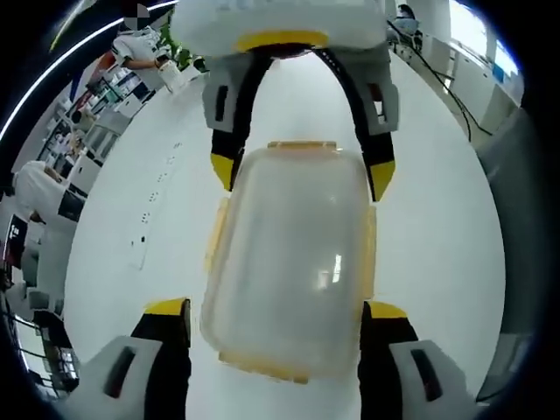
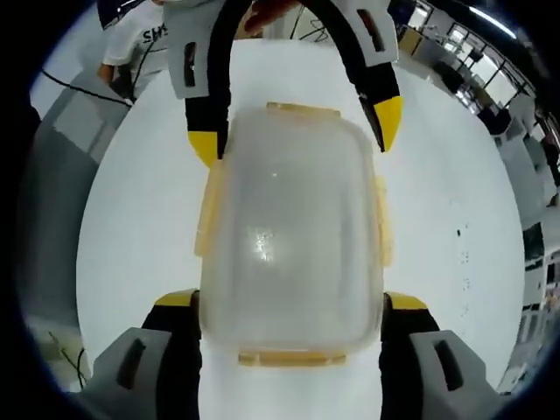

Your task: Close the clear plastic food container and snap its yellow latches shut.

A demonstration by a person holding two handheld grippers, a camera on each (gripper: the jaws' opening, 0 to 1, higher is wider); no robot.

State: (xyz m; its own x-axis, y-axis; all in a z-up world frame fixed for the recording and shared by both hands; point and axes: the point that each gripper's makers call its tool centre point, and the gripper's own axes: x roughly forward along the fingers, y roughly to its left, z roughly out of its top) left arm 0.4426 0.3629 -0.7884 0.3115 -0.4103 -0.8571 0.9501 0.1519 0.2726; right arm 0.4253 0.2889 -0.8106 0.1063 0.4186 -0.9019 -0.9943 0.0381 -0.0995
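Left gripper view: the left gripper [image 1: 278, 315] has its two yellow-tipped jaws spread wide, one on each side of the near end of the container [image 1: 289, 262], clamping nothing. One clear container lies lid-up on the white table [image 1: 437, 254] between the two grippers. Four yellow latches sit on its lid, one per edge: near [image 1: 262, 367], left [image 1: 215, 232], right [image 1: 371, 241] and far [image 1: 302, 146]. Beyond the far end the right gripper [image 1: 302, 175] faces this way, its jaws likewise parted around the container's corners. Past the table are shelves and a person in white.

Right gripper view: the right gripper [image 2: 290, 315] is released, jaws flanking the container [image 2: 289, 236] without pinching it. The same four latches show: near [image 2: 290, 357], left [image 2: 207, 219], right [image 2: 381, 223], far [image 2: 302, 109]. The left gripper [image 2: 297, 131] straddles the far end. Behind it stands a person in a white shirt with dark letters, too cropped to read.
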